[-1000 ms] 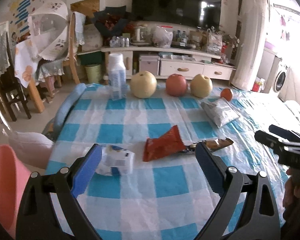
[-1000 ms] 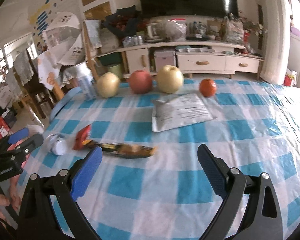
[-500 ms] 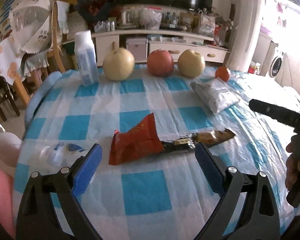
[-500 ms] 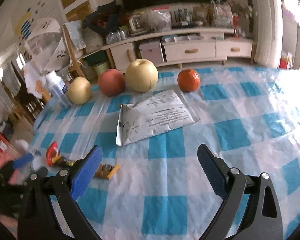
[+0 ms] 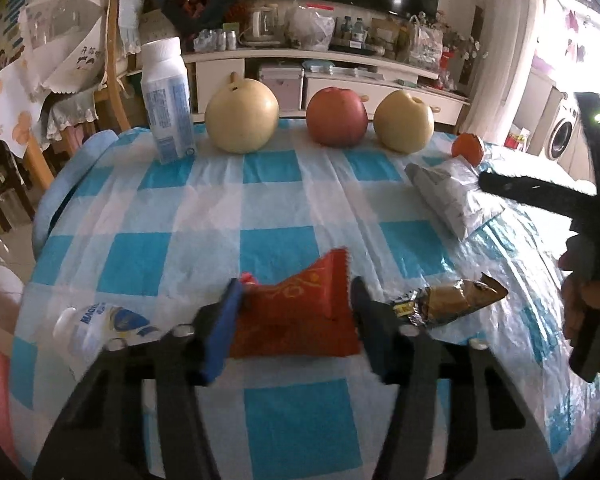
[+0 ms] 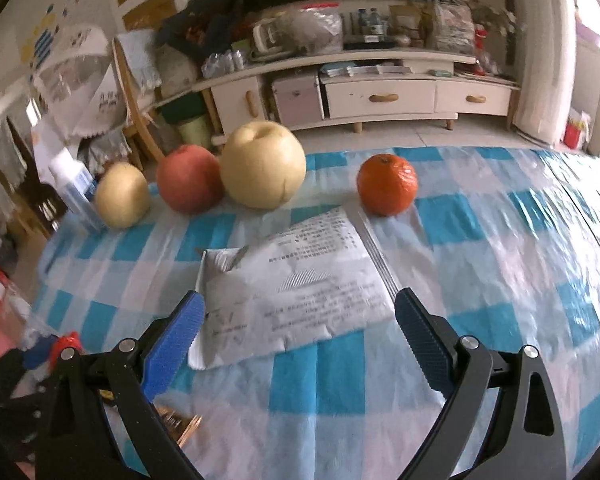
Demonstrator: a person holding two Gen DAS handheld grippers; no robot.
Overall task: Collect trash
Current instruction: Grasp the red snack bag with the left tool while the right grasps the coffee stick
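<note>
In the left wrist view, the left gripper point(image 5: 294, 300) has just been closing; its jaws now pinch the red wrapper point(image 5: 296, 316) near the table's front edge, light, crinkly and slippery. A brown wrapper point(image 5: 448, 304) lies just beside.

In the right wrist view, the right gripper point(image 6: 300, 328) stands wide around the limp silver pouch point(image 6: 296, 284), not touching; the orange point(image 6: 387, 185) sits behind.

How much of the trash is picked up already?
None looks collected yet. The left gripper has just been closing around the red wrapper; the open right gripper straddles the silver packet. The brown wrapper and fallen bottle remain.
</note>
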